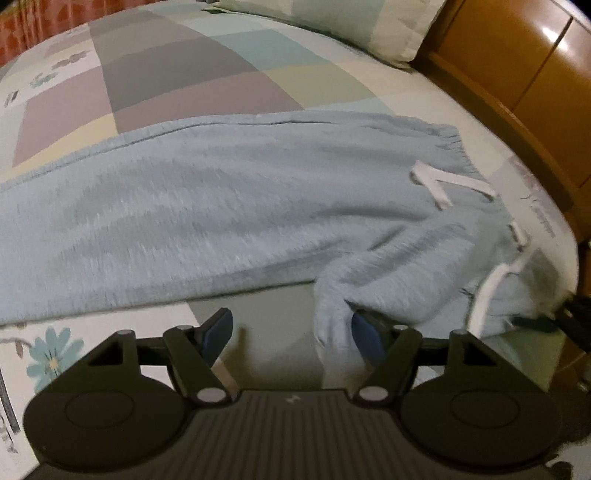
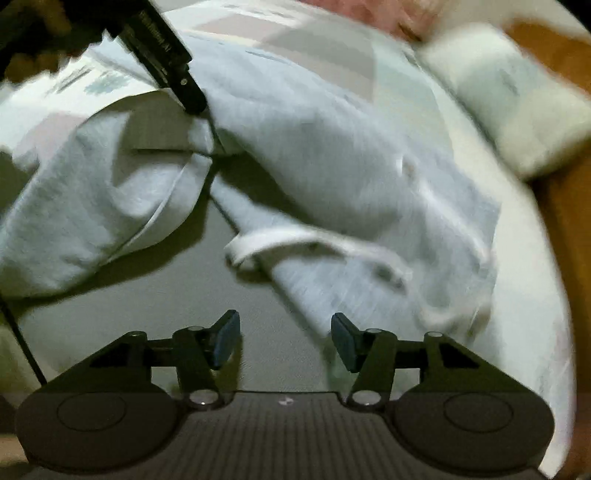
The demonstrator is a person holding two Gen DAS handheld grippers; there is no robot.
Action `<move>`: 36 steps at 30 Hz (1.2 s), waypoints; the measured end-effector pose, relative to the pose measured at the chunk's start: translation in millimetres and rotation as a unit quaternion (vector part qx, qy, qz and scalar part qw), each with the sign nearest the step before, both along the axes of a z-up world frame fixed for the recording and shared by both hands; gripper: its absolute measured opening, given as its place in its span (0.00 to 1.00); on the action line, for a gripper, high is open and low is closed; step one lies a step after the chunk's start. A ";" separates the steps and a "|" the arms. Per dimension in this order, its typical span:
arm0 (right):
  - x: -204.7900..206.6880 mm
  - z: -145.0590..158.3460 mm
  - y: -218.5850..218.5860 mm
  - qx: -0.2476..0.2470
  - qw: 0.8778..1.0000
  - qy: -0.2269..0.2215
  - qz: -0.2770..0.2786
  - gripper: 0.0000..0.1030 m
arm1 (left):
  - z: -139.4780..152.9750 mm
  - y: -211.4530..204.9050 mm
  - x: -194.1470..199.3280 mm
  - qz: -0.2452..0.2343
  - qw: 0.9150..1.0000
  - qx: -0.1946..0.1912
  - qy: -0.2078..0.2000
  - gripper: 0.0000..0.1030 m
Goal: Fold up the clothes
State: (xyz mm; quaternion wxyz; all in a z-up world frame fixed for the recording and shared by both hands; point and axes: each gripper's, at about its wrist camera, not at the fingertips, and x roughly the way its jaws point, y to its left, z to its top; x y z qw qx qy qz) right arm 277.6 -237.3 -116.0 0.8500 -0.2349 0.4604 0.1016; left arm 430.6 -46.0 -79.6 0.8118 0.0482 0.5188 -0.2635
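The left gripper (image 1: 291,338) has its blue-padded jaws spread wide; a bunched fold of the light blue sweatpants (image 1: 207,199) hangs down between them, lying against the right-hand pad, and nothing is pinched. The right gripper (image 2: 284,341) is also spread, its jaws empty above a grey patch of the bedsheet (image 2: 122,332), with the garment's nearest edge just ahead of the right-hand pad.

The sweatpants are soft, fleecy and pale blue, spread across the bed from the left edge of the sheet toward the right edge beside the wooden headboard (image 1: 517,70). The legs lie fairly flat and smooth on the left. The gathered elastic waistband (image 1: 454,144) sits near the right edge of the bed, rumpled, with a white drawstring (image 1: 439,184) looped loose over the cloth. In the right wrist view the waist end is lifted and creased, one fold raised up off the sheet with a shadow under it, and the picture is blurred.

The bedsheet (image 1: 184,62) carries grey, teal, cream and mauve blocks with blue flowers. A pillow (image 1: 369,26) rests at the far corner by the headboard.
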 end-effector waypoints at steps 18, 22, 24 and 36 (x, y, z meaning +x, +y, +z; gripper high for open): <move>27.9 25.6 3.0 -0.022 0.980 0.067 0.187 0.08 | 26.3 2.5 -28.2 -0.032 0.999 -0.021 -0.014 0.70; 13.3 55.5 -9.1 0.038 0.967 0.133 0.213 0.08 | 27.3 6.8 -29.9 -0.030 0.999 -0.023 -0.009 0.70; 5.6 62.0 -12.1 0.065 0.955 0.177 0.229 0.08 | 28.3 7.8 -32.7 -0.033 0.999 -0.026 -0.007 0.70; 2.3 46.2 -29.8 0.221 0.931 0.283 0.064 0.33 | 25.3 8.4 -41.4 -0.044 0.999 -0.031 0.004 0.70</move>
